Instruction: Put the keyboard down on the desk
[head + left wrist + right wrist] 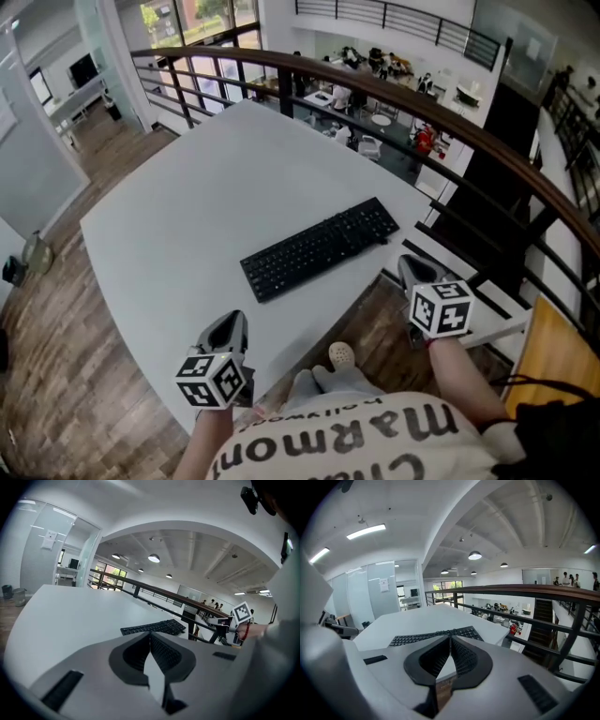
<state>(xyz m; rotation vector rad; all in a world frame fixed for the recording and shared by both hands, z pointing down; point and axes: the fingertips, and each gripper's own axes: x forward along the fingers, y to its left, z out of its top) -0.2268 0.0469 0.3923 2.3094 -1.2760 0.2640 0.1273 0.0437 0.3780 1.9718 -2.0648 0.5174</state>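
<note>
Apparently done: the black keyboard (321, 248) lies flat on the desk (169, 216), apart from and ahead of the left gripper (228, 330) and right gripper (417, 272), both clenched empty.

- A black keyboard (321, 247) is seen lying flat on the desk (187, 187), keys facing up.
- It is long and slim, with dark keys set in close rows; a separate block of keys is carried at its right end.
- It is laid on a slant: its left end is nearer, its right end farther.
- It is placed on the right part of the desk, close to the near edge, with its right end close to the right corner.
- The desk is pale grey-white, smooth and broad, with rounded corners, and the keyboard is borne fully on its top.
</note>
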